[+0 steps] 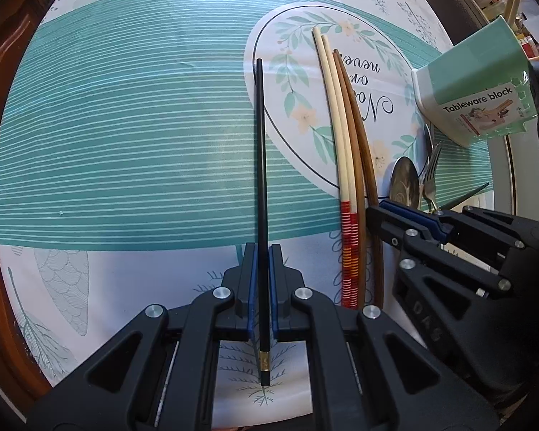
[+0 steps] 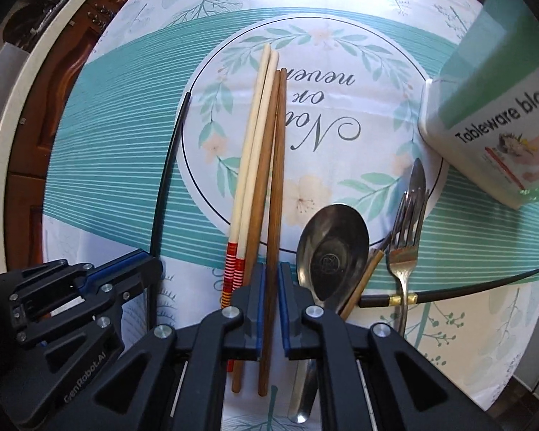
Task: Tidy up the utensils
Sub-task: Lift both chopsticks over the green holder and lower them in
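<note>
My left gripper [image 1: 261, 251] has a black chopstick [image 1: 261, 186] between its pads, with a little gap each side; it lies on the tablecloth. My right gripper [image 2: 270, 269] straddles a brown chopstick [image 2: 276, 194], jaws slightly apart. Beside it lie a second brown chopstick [image 2: 260, 194] and two cream chopsticks with red bands [image 2: 249, 165]. To the right lie a steel spoon [image 2: 332, 248], a fork [image 2: 406, 237], another black chopstick [image 2: 460, 285] and a short brown stick [image 2: 363, 283]. The left gripper also shows in the right wrist view [image 2: 147, 262].
A mint-and-white "Tableware block" box [image 2: 492, 115] stands at the right, also in the left wrist view [image 1: 474, 86]. The teal-striped tablecloth [image 1: 125, 125] covers the table. Dark wooden furniture [image 2: 64, 82] lies beyond the left edge.
</note>
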### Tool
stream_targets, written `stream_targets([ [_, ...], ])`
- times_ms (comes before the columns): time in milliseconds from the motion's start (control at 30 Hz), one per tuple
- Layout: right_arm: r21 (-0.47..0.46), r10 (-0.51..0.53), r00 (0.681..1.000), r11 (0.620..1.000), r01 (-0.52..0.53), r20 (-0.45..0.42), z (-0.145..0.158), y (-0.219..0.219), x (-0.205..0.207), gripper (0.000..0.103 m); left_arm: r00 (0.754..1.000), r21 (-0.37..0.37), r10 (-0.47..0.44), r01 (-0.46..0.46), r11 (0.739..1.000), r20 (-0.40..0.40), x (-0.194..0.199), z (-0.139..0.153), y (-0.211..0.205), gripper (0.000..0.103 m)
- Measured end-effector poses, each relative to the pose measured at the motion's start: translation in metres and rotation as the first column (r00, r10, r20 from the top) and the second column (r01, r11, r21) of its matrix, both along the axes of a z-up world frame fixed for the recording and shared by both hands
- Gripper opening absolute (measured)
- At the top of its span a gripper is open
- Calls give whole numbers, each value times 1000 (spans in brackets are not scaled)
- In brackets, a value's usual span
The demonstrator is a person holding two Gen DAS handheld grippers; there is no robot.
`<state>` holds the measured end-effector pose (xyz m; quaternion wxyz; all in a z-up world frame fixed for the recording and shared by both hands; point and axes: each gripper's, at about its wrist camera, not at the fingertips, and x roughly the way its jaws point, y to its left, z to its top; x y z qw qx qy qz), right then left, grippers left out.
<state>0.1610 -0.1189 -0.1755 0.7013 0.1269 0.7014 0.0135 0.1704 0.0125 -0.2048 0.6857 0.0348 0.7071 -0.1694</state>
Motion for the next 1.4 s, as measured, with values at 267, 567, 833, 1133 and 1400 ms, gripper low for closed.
stream_targets([
  [267,-126,92,995,988,-87,33,0,30,4,6,1000,-51,2,0,999,28,-11,6,-2,3],
  [567,266,-133,982,960,93,137,10,-30,-31,6,954,-143,-3,48,989,300,-34,85,-20,3],
  [833,379,-270,807,923,62,525,108,-83,-76,6,752,-258,6,218,941,659,-41,217,-86,3],
  [1133,251,-329,430,940,229,841,173,-177,-86,6,563,-326,119,283,902,818,-21,265,-169,3],
  [1400,202,-271,215,934,294,938,155,-197,-74,6,492,-356,190,269,895,849,9,222,-233,3],
])
